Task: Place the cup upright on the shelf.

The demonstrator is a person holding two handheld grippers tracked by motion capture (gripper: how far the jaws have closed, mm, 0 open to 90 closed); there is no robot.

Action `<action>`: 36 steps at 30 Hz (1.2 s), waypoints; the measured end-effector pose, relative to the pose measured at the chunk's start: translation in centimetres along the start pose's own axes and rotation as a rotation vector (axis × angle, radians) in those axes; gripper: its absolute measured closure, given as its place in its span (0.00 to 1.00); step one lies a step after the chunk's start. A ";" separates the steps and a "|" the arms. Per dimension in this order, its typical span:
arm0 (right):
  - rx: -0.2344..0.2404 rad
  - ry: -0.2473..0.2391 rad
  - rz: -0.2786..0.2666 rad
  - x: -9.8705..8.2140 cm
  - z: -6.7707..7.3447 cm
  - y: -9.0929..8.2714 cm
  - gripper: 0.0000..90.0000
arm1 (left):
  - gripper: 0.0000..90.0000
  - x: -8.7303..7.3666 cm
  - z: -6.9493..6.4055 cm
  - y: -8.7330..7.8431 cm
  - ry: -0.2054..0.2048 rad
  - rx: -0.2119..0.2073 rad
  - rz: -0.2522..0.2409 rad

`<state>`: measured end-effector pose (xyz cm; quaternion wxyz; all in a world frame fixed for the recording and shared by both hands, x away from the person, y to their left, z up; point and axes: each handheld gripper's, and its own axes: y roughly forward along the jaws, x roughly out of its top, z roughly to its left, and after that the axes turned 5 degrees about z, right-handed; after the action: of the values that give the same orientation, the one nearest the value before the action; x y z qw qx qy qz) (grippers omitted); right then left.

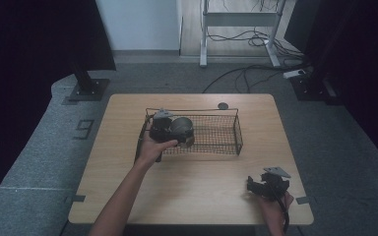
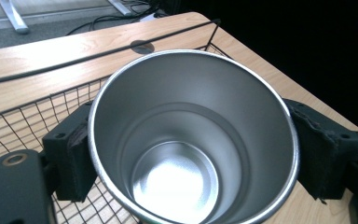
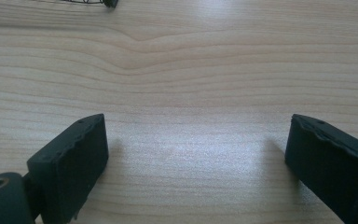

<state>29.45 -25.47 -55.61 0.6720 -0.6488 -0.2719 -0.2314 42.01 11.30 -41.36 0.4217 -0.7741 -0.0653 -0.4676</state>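
Silver steel cup (image 2: 193, 140); black wire basket (image 1: 216, 133); pale wood-grain table (image 3: 191, 70); black tongs (image 2: 193, 154).

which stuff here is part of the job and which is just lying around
In use:
- steel cup, clamped in the left hand-held gripper
- wire basket

Lying about or idle:
- dark disc on the table
- right hand-held gripper, open
- floor cables

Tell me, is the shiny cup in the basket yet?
Almost. The left gripper is shut on the metal cup and holds it over the left end of the wire basket. Whether it touches the bottom, I cannot tell. Letting go is left. The right gripper waits open and empty by the table's near edge.
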 end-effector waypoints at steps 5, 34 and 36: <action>0.000 0.000 0.000 0.0 0.0 0.0 0.07 | 0.16 0.5 0.4 0.0 -0.009 0.009 -0.007; 0.000 -0.001 0.000 0.0 0.0 0.0 0.07 | 0.16 0.8 2.8 2.5 -0.043 0.060 0.042; 0.000 -0.001 -0.001 0.0 0.0 0.0 0.07 | 0.16 0.8 2.8 2.9 -0.038 0.062 0.047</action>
<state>29.44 -25.47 -55.61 0.6720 -0.6487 -0.2723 -0.2313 45.70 11.23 -43.02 0.4552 -0.7707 -0.0696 -0.4403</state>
